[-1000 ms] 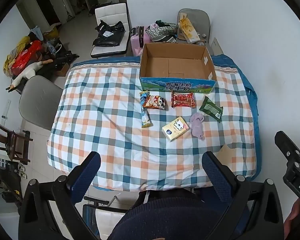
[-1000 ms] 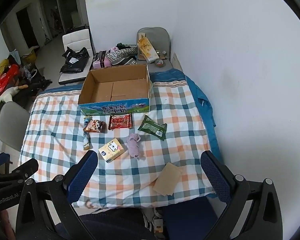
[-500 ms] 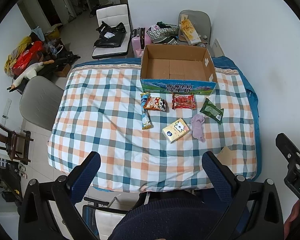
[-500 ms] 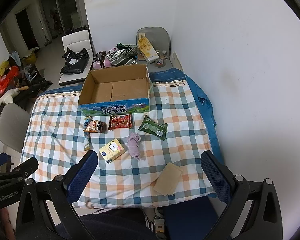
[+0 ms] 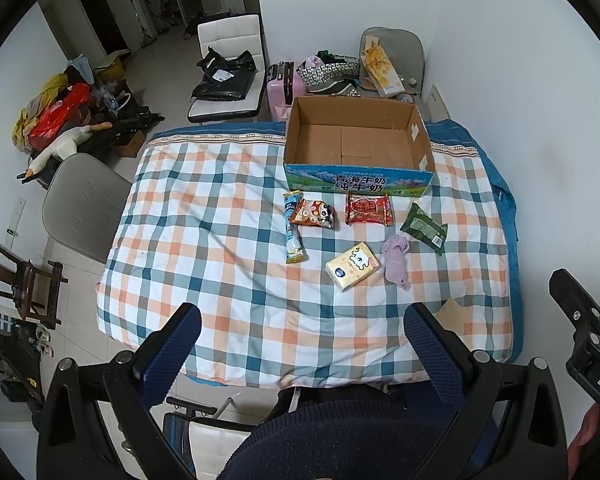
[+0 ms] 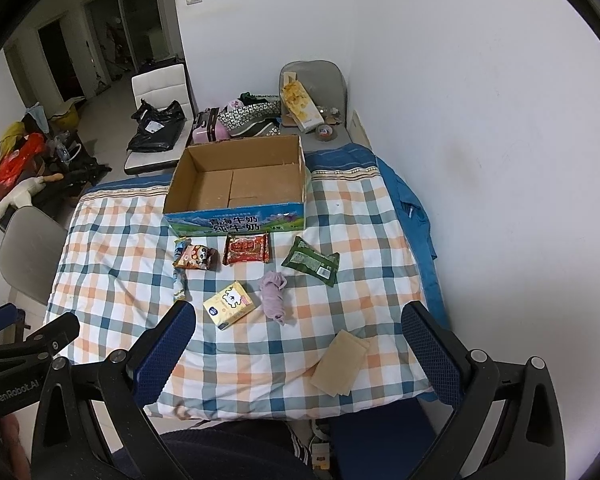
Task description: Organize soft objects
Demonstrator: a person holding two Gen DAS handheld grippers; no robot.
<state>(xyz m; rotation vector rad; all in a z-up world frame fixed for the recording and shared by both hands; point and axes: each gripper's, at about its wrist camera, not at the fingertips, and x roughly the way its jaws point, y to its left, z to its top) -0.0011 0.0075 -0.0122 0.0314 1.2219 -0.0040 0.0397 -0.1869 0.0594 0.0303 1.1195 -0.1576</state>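
Checked tablecloth [image 5: 220,240] beneath both tools (wide open, empty-handed), left tool [image 5: 300,344], right tool [image 6: 300,342]

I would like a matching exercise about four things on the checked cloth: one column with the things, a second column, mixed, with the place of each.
Things:
1. red snack packet
2. green packet
3. yellow tissue pack
4. tan paper

Places:
a. near the table's front edge, right side
b. just left of the purple sock
c. directly before the cardboard box
d. right of the red packet

Pairs: 1-c, 2-d, 3-b, 4-a
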